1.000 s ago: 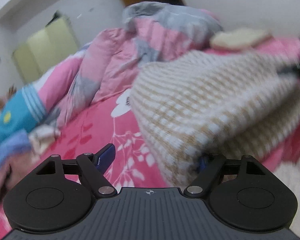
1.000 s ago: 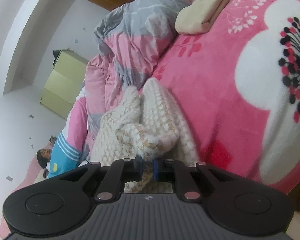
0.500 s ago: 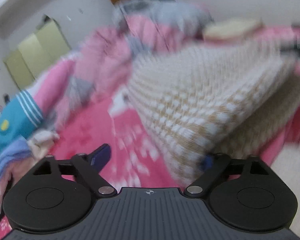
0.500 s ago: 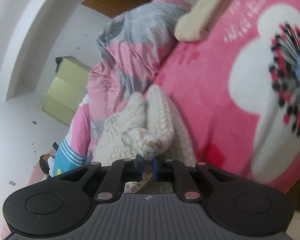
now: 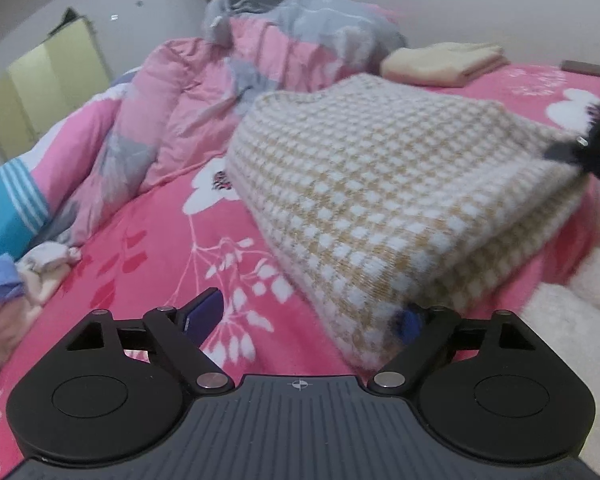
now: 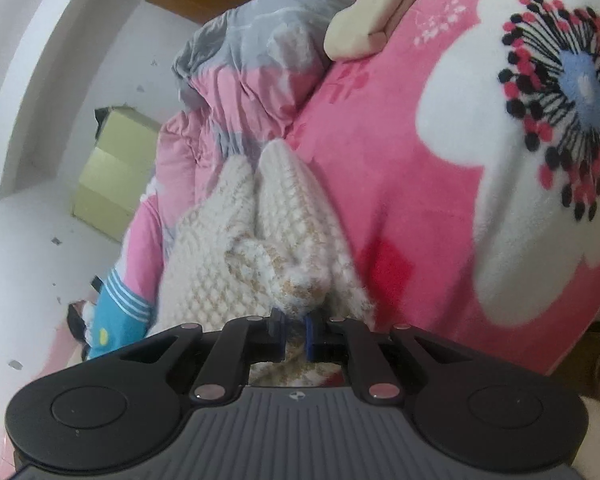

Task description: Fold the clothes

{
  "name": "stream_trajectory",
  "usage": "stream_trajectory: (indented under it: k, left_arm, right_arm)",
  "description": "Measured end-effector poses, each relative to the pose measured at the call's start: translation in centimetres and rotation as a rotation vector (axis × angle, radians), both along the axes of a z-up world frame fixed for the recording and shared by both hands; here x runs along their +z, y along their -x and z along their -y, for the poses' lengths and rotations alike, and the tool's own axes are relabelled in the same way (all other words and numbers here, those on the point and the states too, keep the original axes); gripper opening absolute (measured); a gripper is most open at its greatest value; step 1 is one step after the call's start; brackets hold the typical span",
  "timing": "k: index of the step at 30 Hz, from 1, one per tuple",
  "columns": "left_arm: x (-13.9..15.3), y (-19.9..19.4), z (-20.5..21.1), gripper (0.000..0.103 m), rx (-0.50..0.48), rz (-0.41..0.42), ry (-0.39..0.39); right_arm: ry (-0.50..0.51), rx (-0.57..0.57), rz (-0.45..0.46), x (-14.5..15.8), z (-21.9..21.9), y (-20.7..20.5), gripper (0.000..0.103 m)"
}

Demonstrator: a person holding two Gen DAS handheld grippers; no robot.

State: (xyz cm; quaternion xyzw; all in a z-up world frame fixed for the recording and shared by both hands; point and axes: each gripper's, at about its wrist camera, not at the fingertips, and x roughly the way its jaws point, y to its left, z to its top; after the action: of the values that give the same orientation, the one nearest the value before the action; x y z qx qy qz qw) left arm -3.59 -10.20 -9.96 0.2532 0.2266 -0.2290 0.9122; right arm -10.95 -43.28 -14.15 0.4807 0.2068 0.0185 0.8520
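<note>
Checked beige-and-white knit sweater point(image 5: 380, 208) lies folded in layers on the pink floral bedspread point(image 5: 148, 248), near the bed's front edge. Left hand-held gripper point(image 5: 308, 314) is spread wide, fingers far apart; the blue left finger point(image 5: 204, 312) is over bare bedspread, the right finger point(image 5: 410, 322) touches the sweater's near corner. Nothing is pinched between them.

Right hand-held gripper point(image 6: 293, 330) is clenched on a bunched fold of the sweater point(image 6: 268, 248), fabric squeezed between the two blue pads. In the left wrist view the right tool shows as a dark blur at the sweater's far right corner, cloth lifted slightly there.

Crumpled pink-and-grey duvet point(image 5: 260, 72) is heaped behind the sweater. A folded cream garment point(image 5: 440, 62) sits on the bedspread further back, apart from the sweater. Blue striped clothing point(image 5: 8, 196) and a small heap of pale items point(image 5: 40, 268) lie at the left. Yellow-green cabinet point(image 5: 48, 80) stands against the wall.
</note>
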Motion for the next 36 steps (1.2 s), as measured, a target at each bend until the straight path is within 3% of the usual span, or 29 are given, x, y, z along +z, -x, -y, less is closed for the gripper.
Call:
stream_trajectory:
  k: [4,8,10,11,14,16,19,28,32,35,36]
  left_arm:
    - [2.2,1.2,-2.9,0.087,-0.057,-0.091,0.058]
    - [5.5,0.0,-6.9,0.087,-0.02,-0.259,0.34]
    - [6.4,-1.3,-7.2,0.087,0.019,-0.245,0.438]
    - [6.5,-1.9,-6.5,0.087,0.033,-0.221,0.45]
    - [5.8,-3.6,-2.6,0.087,0.043,-0.139,0.381]
    - [4.4,-5.3,-0.2,0.083,0.044,-0.172,0.305]
    - [3.6,-5.6,-0.3,0.083,0.038,-0.195,0.305]
    - [1.8,-6.2,-0.2,0.086,0.02,-0.233,0.31]
    - [1.3,-6.3,-0.2,0.086,0.027,-0.245,0.339]
    - [1.1,-6.3,-0.6,0.086,0.028,-0.254,0.364]
    - [1.0,-6.3,-0.7,0.086,0.025,-0.255,0.372]
  right_arm:
    - [0.011,0.002,0.007,-0.2,-0.2,0.2,0.008]
    - [0.022,0.004,0.013,-0.3,-0.4,0.4,0.008]
    - [-0.022,0.001,0.021,-1.0,-0.1,0.4,0.007]
    - [-0.044,-0.001,0.026,-1.3,0.0,0.5,0.007]
    - [-0.034,0.009,0.026,-1.0,0.1,0.5,0.008]
    - [-0.026,0.015,0.023,-0.7,0.2,0.6,0.008]
    - [0.016,0.031,0.015,0.3,0.4,1.3,0.009]
    - [0.484,-0.009,0.0,8.3,0.5,3.7,0.009]
    - [0.647,0.096,0.13,11.6,-3.8,-0.5,0.009]
    - [0.748,0.193,0.135,11.1,-7.4,-4.5,0.009]
    - [0.765,0.215,0.095,10.0,-8.1,-5.9,0.009]
